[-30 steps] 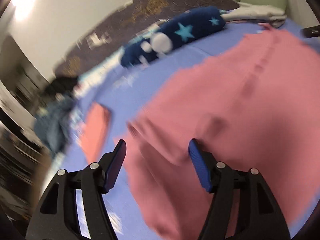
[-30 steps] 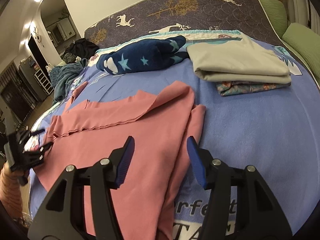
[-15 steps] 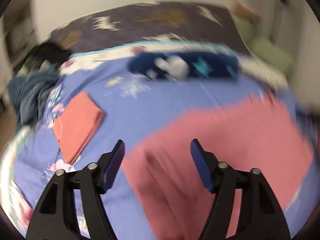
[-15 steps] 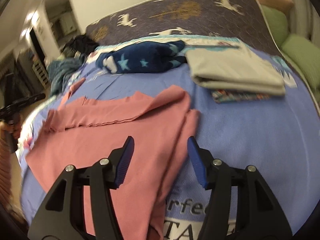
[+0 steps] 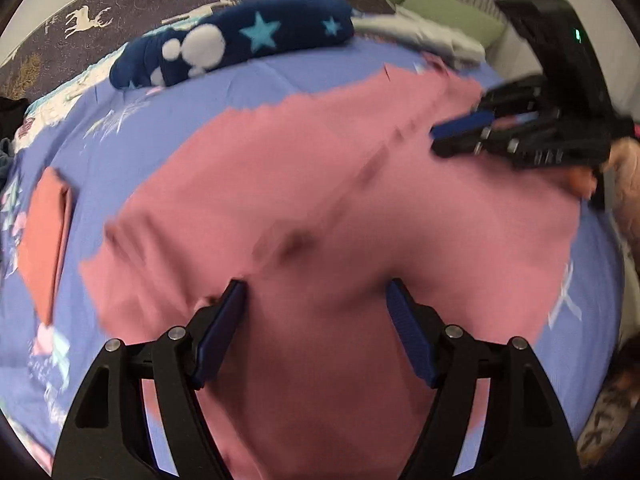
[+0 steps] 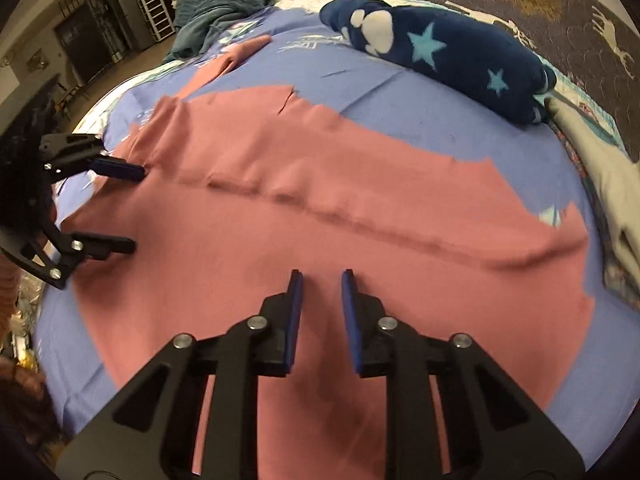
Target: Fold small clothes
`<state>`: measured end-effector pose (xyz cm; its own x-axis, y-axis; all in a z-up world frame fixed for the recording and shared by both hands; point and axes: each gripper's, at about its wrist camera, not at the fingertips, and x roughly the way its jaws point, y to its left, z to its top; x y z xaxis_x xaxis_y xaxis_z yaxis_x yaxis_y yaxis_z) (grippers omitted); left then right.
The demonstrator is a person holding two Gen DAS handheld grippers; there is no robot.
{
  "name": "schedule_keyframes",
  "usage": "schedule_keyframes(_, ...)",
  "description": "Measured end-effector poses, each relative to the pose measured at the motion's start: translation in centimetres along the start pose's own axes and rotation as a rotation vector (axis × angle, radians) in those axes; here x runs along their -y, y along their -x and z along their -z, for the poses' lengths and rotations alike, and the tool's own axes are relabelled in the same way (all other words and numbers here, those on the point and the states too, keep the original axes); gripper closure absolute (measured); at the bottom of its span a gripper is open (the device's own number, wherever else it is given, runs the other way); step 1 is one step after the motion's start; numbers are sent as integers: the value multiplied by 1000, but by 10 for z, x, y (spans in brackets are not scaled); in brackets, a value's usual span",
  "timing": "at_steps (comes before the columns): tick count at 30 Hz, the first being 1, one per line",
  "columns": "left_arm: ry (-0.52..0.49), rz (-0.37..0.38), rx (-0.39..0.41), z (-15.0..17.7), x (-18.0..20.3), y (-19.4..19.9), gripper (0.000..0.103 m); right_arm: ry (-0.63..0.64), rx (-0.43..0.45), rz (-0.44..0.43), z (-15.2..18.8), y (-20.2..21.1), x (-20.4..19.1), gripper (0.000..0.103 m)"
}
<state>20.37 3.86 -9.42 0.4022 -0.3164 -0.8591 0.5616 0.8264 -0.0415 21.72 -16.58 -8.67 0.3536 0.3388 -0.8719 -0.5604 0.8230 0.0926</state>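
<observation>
A: What has changed?
B: The right tool (image 6: pixel 318 280) has just been narrowing, a small gap left, nothing pinched; the left tool (image 5: pixel 316 292) has widened, empty.
A: And the pink garment (image 6: pixel 320 240)?
B: Now spread flat on the bed (image 6: pixel 400 92), probably ready for the next fold.

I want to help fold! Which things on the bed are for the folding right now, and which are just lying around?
For the job:
- pink garment, spread flat on the bed
- left claw, open above it
- right claw, jaws just closing, nothing pinched yet

Just lying about:
- navy star blanket
- folded orange cloth
- grey folded pile
- teal heap
</observation>
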Motion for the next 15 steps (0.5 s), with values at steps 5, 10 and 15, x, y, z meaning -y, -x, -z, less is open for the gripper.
schedule_keyframes(5, 36, -297, 110, -45, -13, -1, 28, -28, 68, 132, -46, -19, 9, 83)
schedule_keyframes(10, 87, -413, 242, -58, -38, 28, 22, -87, 201, 224, -72, -4, 25, 78)
schedule_keyframes(15, 195, -425, 248, -50, -73, 38, 22, -107, 207, 264, -64, 6, 43, 63)
